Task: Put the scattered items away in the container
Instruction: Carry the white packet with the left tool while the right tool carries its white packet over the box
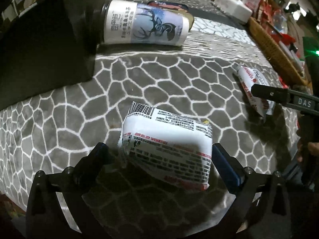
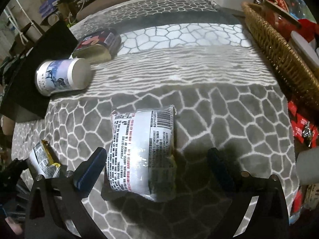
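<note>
The left gripper (image 1: 159, 155) has its jaws spread, with a white packet (image 1: 167, 147) sitting between them; the right-hand finger is close against the packet's edge, the left one stands a little apart, and whether either pad presses it I cannot tell. The packet looks tilted, its barcode end pointing away from the jaws. Ahead of these jaws and to their left a cup (image 1: 145, 23) with a deer print lies on its side, its dark lid against a black box (image 1: 39, 49). Behind the cup shows the edge of a tin (image 1: 169, 5). To the right of the jaws the right gripper (image 1: 267, 93) reaches over a second packet (image 1: 253, 83) lying on the grey patterned cloth (image 1: 159, 75). In the right wrist view the right gripper (image 2: 157, 163) also has its jaws spread wide around that second packet (image 2: 141, 149), which lies flat on the cloth (image 2: 219, 109) nearer the left finger and apart from the right one. Left of these jaws is the first packet (image 2: 42, 159), with yellow at its ends. Farther ahead and left lie the cup (image 2: 61, 76) and the tin (image 2: 97, 43), just beside the black box (image 2: 39, 59). A wicker basket (image 2: 279, 55) stands ahead and to the right of the jaws, holding red wrappers.
</note>
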`<state>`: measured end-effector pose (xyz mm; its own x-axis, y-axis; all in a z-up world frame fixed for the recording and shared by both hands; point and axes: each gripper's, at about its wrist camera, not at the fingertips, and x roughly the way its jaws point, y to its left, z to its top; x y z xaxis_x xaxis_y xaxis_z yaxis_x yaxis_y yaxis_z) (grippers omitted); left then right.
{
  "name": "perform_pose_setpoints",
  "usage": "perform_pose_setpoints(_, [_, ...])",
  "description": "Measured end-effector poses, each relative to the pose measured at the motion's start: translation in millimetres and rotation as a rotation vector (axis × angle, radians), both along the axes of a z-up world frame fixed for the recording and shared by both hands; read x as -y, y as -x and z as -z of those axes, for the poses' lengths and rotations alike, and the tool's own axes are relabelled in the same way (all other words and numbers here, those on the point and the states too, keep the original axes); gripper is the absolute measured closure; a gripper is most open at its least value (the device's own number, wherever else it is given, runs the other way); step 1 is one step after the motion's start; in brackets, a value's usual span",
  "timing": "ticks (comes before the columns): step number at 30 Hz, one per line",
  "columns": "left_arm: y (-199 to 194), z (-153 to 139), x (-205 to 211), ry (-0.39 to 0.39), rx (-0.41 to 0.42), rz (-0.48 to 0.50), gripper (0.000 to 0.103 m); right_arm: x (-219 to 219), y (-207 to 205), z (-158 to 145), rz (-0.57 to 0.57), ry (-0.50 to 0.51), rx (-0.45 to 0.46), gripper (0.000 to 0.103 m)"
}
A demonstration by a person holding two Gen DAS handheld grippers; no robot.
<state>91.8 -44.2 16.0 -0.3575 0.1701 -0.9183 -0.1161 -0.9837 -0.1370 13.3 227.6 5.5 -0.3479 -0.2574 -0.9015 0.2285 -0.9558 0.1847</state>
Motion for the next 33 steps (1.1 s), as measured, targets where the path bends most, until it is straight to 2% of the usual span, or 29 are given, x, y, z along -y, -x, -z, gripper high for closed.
perform_pose_setpoints(6, [0, 4, -4, 0.033, -0.018, 0.015, 0.001, 7, -3, 4, -0.019, -0.014, -0.007, 0.002])
perform_pose_setpoints(8, [-1, 3, -4, 0.038, -0.028, 0.013, 0.007, 9, -5, 3, -0.022, -0.027, -0.021, 0.012])
perform_pose_setpoints(10, [0, 1, -4, 0.037, -0.037, 0.017, 0.015, 10, -6, 1, -0.024, -0.033, -0.042, 0.035])
perform_pose_setpoints(11, [0, -1, -3, 0.038, -0.044, 0.014, 0.022, 11, -6, -1, -0.021, -0.036, -0.048, 0.041])
perform_pose_setpoints(13, [1, -3, 0, 0.019, -0.048, 0.004, 0.029, 12, -6, -4, -0.022, -0.04, -0.058, 0.045])
perform_pose_setpoints(15, [1, -6, 5, -0.008, -0.053, -0.008, 0.032, 15, -7, -6, -0.028, -0.038, -0.066, 0.047])
perform_pose_setpoints(21, [-3, -30, 14, -0.08, -0.095, -0.022, 0.033, 23, -14, -30, -0.049, -0.011, -0.118, 0.048])
perform_pose_setpoints(27, [-9, -79, 32, -0.127, -0.175, -0.028, 0.033, 45, -21, -72, -0.094, 0.027, -0.184, 0.048])
perform_pose_setpoints(33, [-2, -126, 67, -0.14, -0.255, -0.07, 0.032, 87, -22, -120, -0.172, 0.074, -0.248, 0.048])
